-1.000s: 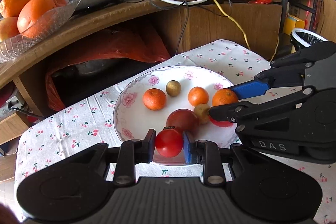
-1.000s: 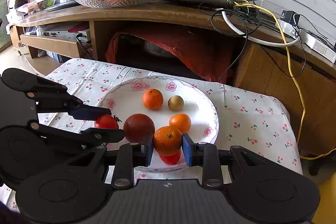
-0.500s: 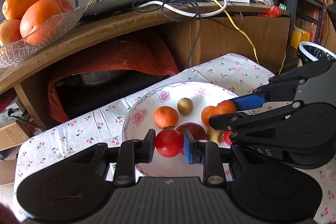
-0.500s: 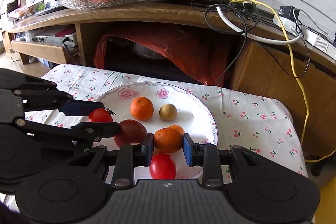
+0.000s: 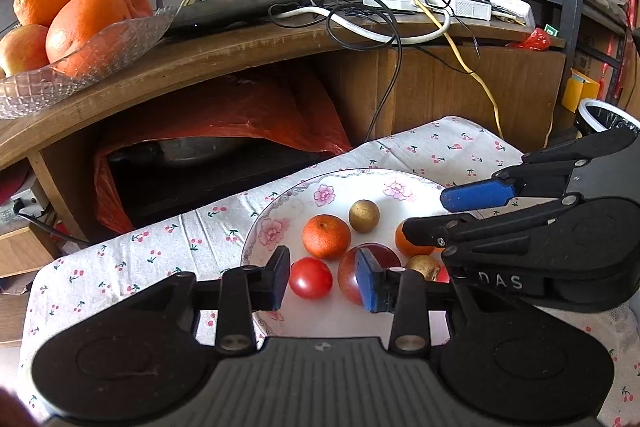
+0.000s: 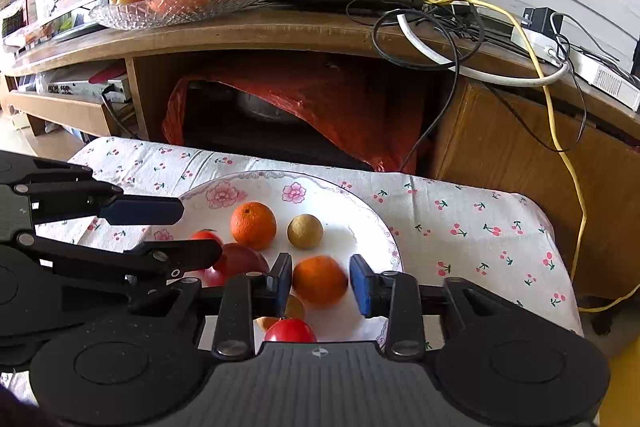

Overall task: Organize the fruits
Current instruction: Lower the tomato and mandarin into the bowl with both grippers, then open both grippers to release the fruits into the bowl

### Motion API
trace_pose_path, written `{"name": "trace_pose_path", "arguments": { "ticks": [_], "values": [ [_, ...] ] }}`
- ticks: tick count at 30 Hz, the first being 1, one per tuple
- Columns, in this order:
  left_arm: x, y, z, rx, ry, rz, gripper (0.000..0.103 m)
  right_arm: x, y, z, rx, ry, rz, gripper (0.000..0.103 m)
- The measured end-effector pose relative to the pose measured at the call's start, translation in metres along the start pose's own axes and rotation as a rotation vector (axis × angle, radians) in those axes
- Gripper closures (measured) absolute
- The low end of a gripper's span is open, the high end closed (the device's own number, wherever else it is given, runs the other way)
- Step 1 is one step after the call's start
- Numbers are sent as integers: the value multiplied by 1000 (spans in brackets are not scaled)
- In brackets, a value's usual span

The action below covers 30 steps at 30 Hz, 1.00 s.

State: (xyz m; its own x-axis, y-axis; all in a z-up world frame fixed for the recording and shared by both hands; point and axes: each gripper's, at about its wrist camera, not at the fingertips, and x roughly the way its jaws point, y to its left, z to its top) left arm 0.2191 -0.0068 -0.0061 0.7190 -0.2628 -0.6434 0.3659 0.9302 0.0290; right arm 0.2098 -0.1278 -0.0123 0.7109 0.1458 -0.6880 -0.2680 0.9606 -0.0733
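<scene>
A white plate point(image 5: 276, 227) with pink flowers holds several small fruits. My left gripper point(image 5: 323, 281) hangs over its near edge with its jaws opening. A red tomato point(image 5: 310, 277) lies on the plate between them, clear of the blue right pad. Beside it are a dark red fruit point(image 5: 352, 275), a mandarin point(image 5: 326, 237) and a brown round fruit point(image 5: 364, 215). My right gripper point(image 6: 320, 283) is also opening. A blurred orange point(image 6: 320, 281) sits loose between its fingers, over the plate point(image 6: 224, 193). Another tomato point(image 6: 290, 331) lies below it.
The plate stands on a cherry-print cloth point(image 5: 160, 247) over a low table. Behind it a wooden shelf point(image 6: 280, 31) carries a glass bowl point(image 6: 180, 3) of oranges and apples, a router and tangled cables point(image 6: 440, 11). A red bag point(image 5: 224, 119) fills the space under the shelf.
Both pairs of jaws have parted. The tomato has left the left pads and lies on the plate. The orange has come free of the right pads.
</scene>
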Motion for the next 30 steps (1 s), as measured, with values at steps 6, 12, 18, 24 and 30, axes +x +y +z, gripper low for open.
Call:
{"name": "trace_pose_path", "arguments": {
  "ticks": [6, 12, 18, 24, 30],
  "values": [
    [-5, -1, 2, -9, -8, 8, 58, -5, -4, 5, 29, -20, 5, 71],
    [-18, -5, 3, -21, -17, 9, 58, -27, -6, 3, 38, -41, -9, 69],
    [-36, -19, 3, -12, -31, -9, 58, -50, -7, -11, 48, -26, -43, 68],
    [-47, -30, -2, 8, -28, -12, 57, -63, -6, -22, 66, -17, -51, 68],
    [-47, -31, -7, 6, -14, -1, 57, -67, -5, -26, 72, -15, -52, 68]
  ]
}}
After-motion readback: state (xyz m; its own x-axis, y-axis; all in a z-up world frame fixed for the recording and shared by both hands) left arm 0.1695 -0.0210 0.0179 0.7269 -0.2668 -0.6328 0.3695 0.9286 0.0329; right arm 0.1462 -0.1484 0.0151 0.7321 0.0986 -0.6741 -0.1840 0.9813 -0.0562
